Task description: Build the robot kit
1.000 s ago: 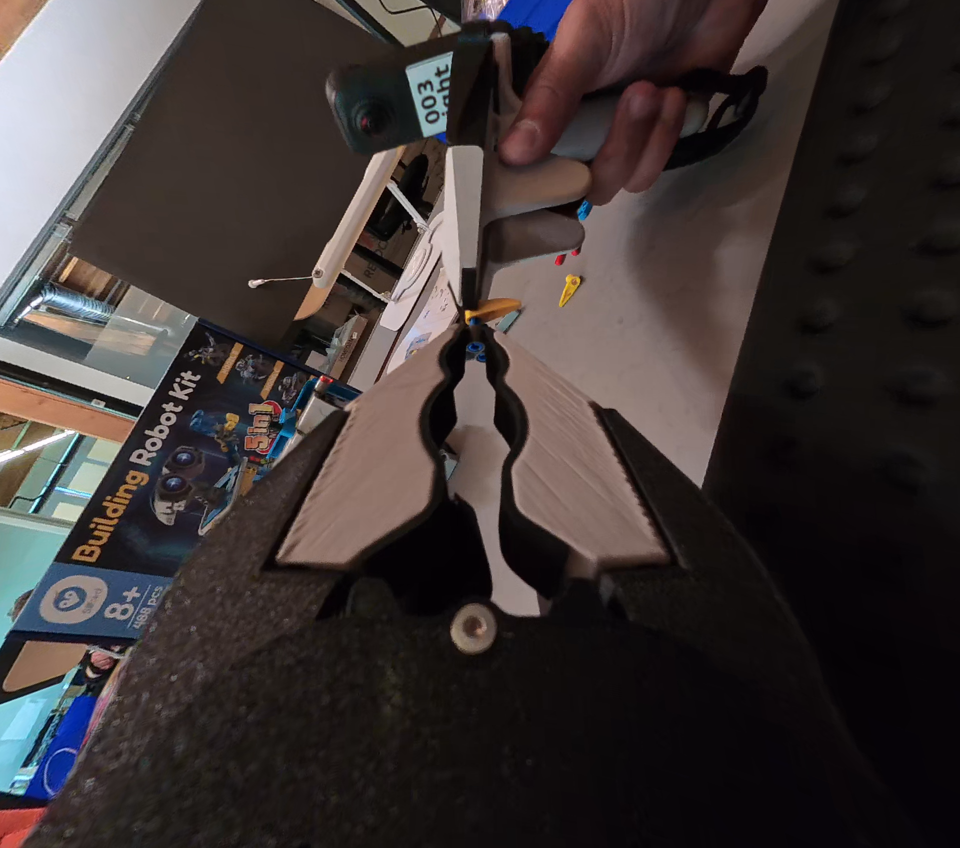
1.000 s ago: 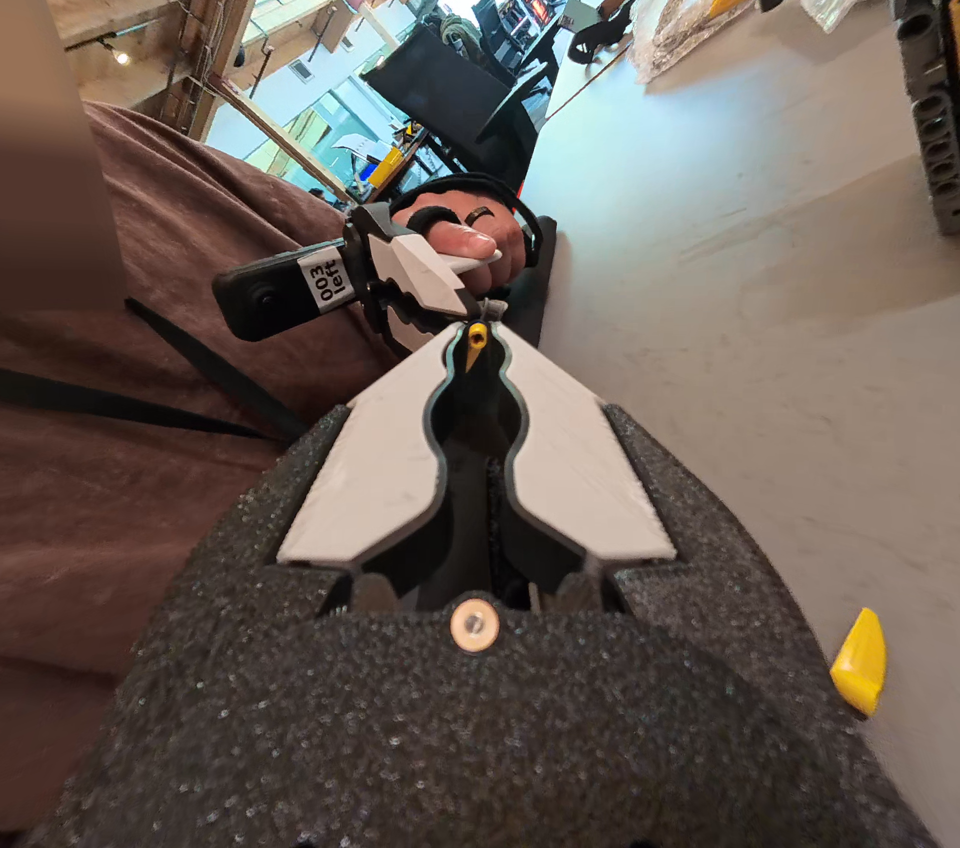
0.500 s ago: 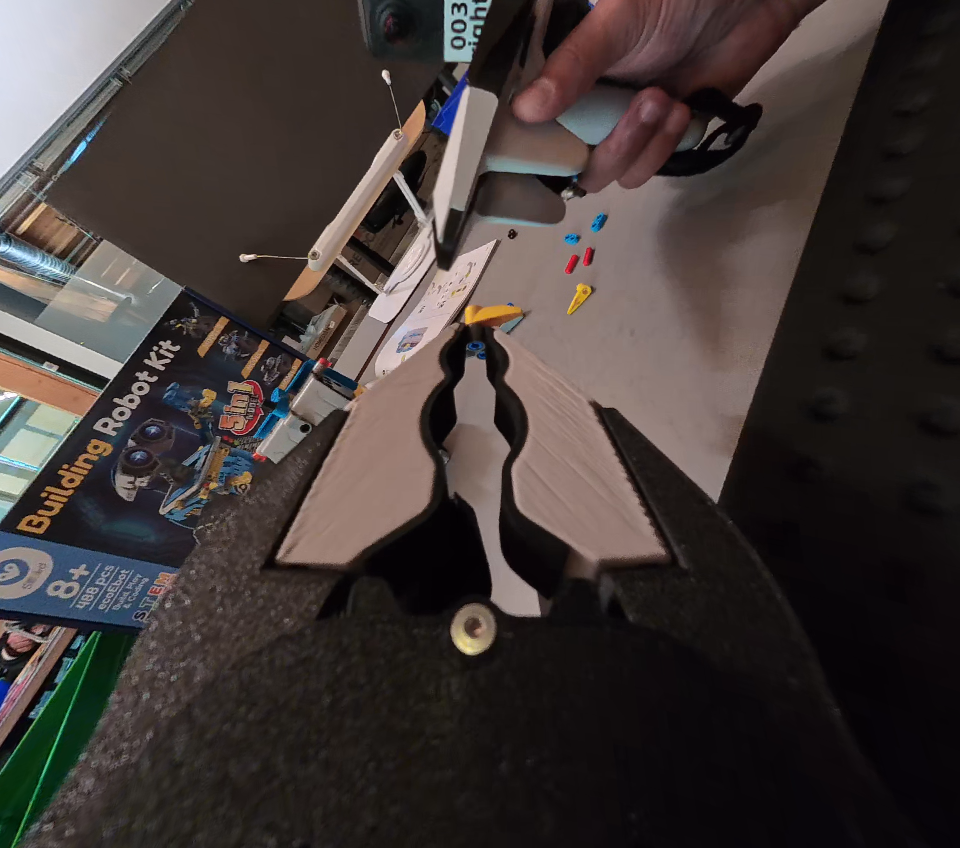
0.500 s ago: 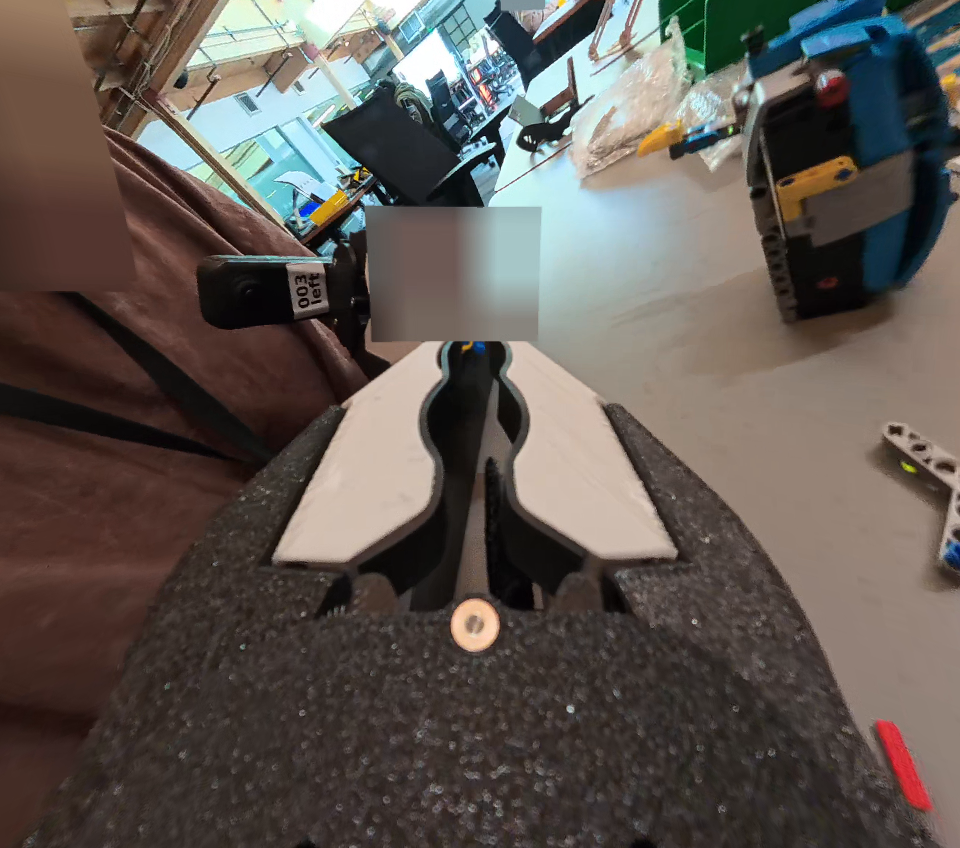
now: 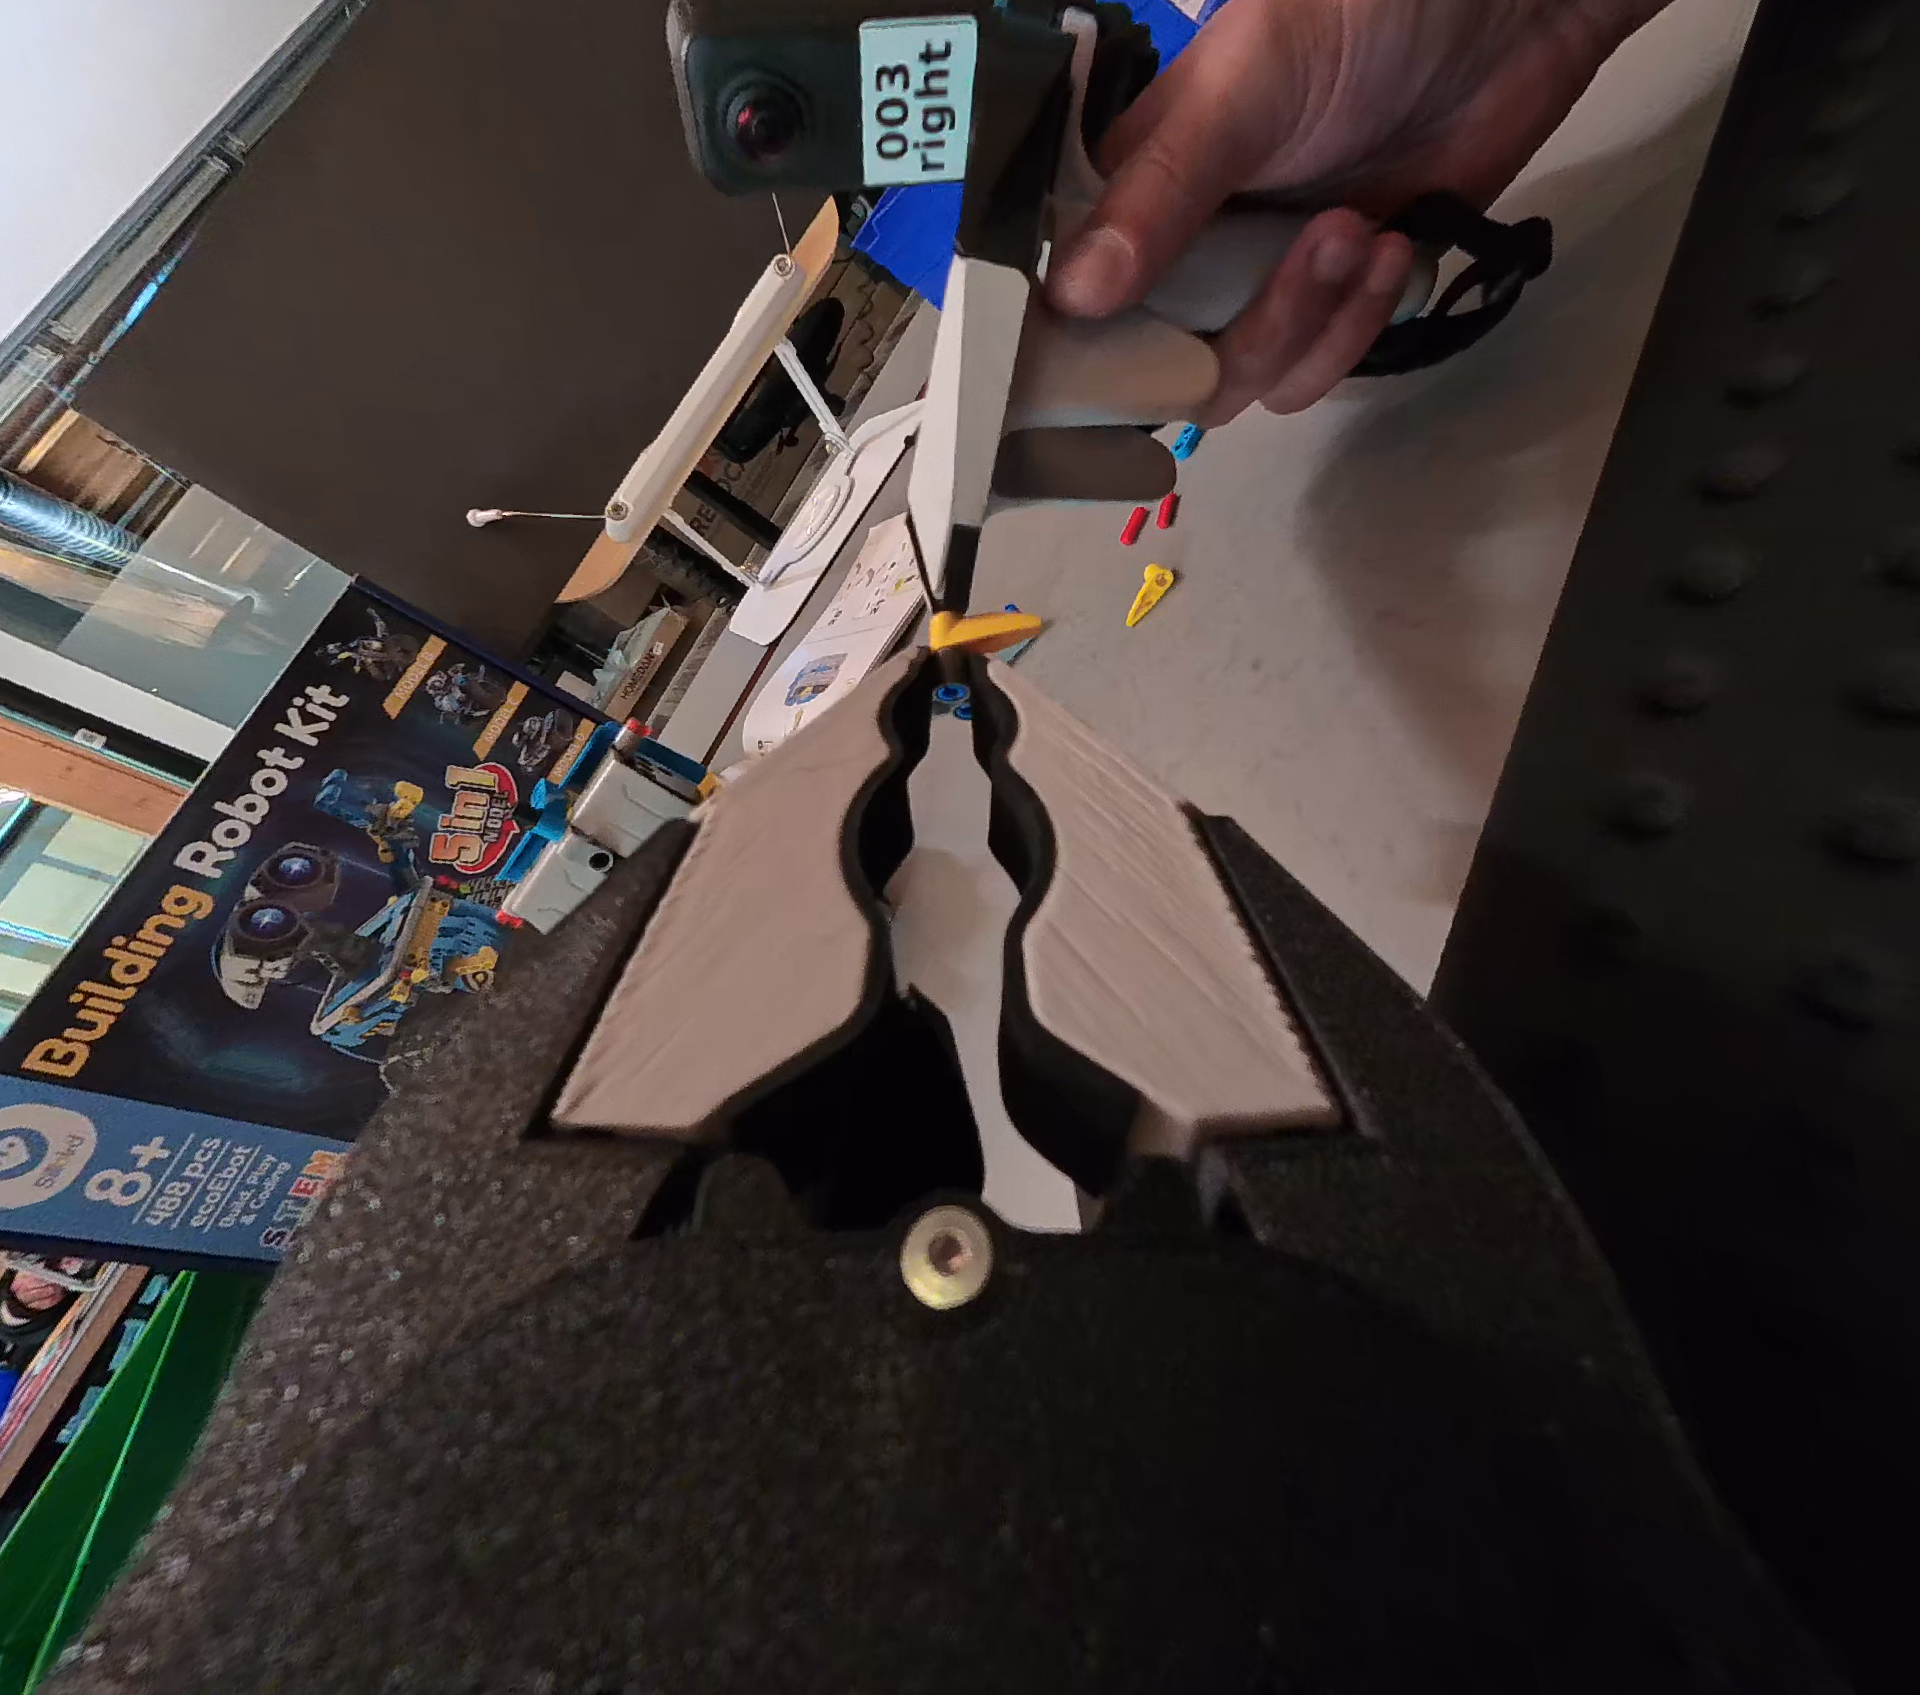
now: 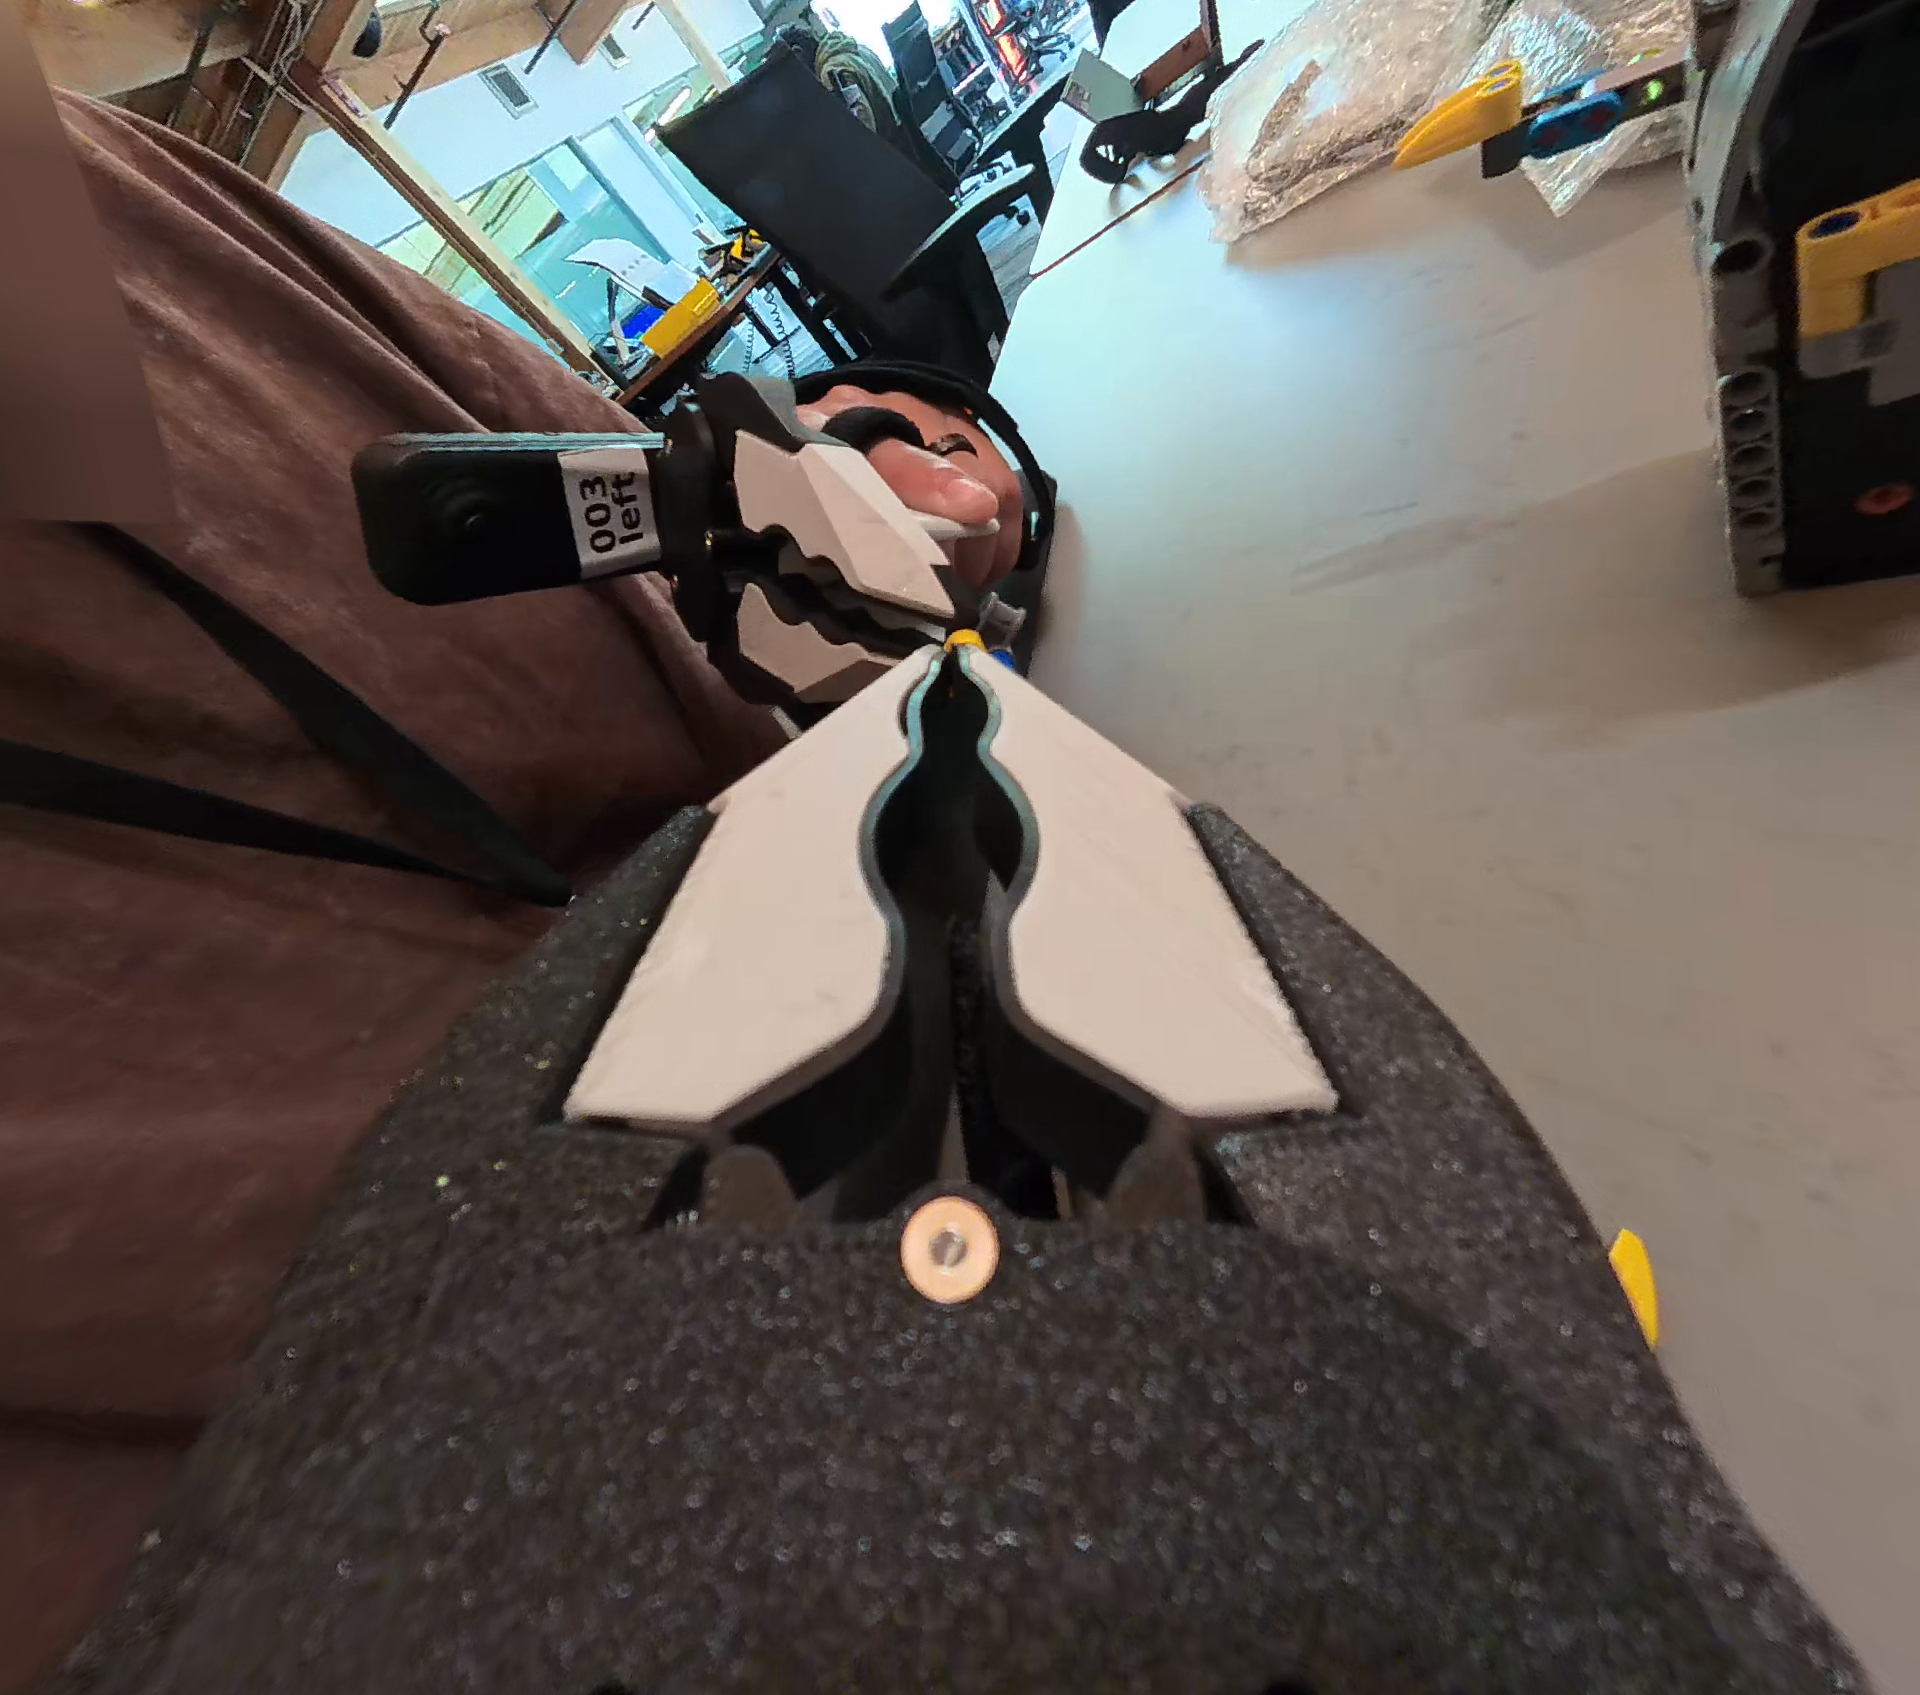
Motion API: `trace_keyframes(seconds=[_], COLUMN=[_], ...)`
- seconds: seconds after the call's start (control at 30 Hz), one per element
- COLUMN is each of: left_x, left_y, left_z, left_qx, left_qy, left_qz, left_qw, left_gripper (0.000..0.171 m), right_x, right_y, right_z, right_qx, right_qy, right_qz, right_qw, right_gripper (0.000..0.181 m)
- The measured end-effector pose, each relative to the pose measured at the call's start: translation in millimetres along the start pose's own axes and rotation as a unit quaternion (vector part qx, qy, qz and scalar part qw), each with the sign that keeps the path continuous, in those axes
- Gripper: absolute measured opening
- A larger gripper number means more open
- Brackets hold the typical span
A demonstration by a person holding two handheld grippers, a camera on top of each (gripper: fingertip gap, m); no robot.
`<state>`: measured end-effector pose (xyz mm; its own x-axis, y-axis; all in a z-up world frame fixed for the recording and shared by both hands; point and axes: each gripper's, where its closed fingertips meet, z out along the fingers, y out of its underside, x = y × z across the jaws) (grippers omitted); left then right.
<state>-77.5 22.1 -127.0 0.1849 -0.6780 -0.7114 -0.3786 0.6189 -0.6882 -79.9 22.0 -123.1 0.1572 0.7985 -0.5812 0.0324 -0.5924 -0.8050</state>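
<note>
Left tool (image 5: 948, 666): clenched on a small yellow plastic curved piece (image 5: 982, 629) with blue pins, above the pale grey table (image 5: 1299, 710).
Right tool (image 6: 954, 650): clenched, tips meeting the same piece.
Handling: likely light, stiff, slippery; grip its flat sides.

My rig: two matching handheld grippers.
White wavy-edged fingers (image 5: 1143, 907), speckled black foam bodies, brass screws, labelled black cameras (image 6: 488, 513); I wear a brown top (image 6: 260, 606).
</note>
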Motion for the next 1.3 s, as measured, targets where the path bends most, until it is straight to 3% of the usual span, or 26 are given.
trace_keyframes(seconds=[0.3,0.37,0.4,0.47,0.53,0.7,0.83,1.0,1.3], left_x=[1,0,-2,-5,-12,-38,-49,-49,-44], left_y=[0,6,7,9,10,11,14,15,14], left_z=[1,2,1,0,-1,-8,-11,-10,-10], left_qx=[0.002,-0.008,-0.007,-0.001,0.012,0.064,0.088,0.089,0.084], left_qy=[0.011,0.013,0.015,0.030,0.039,0.055,0.067,0.071,0.075], left_qz=[-0.020,-0.019,-0.030,-0.076,-0.130,-0.281,-0.352,-0.364,-0.347], left_qw=[1.000,1.000,0.999,0.997,0.991,0.956,0.930,0.925,0.931], left_gripper=[0.007,0.007,0.007,0.007,0.006,0.007,0.007,0.007,0.007], right_x=[0,20,42,78,90,95,93,75,85], right_y=[0,-9,-12,6,29,60,69,71,64], right_z=[-3,-28,-50,-90,-104,-97,-95,-77,-75], right_qx=[-0.010,0.001,0.002,-0.054,-0.120,-0.219,-0.233,-0.230,-0.251], right_qy=[0.004,0.071,0.144,0.266,0.306,0.332,0.309,0.253,0.313], right_qz=[-0.010,-0.037,-0.048,-0.068,-0.074,-0.111,-0.093,-0.105,-0.230], right_qw=[1.000,0.997,0.989,0.960,0.941,0.911,0.917,0.934,0.887], right_gripper=[0.000,0.000,0.000,0.006,0.014,0.017,0.015,0.015,0.021])
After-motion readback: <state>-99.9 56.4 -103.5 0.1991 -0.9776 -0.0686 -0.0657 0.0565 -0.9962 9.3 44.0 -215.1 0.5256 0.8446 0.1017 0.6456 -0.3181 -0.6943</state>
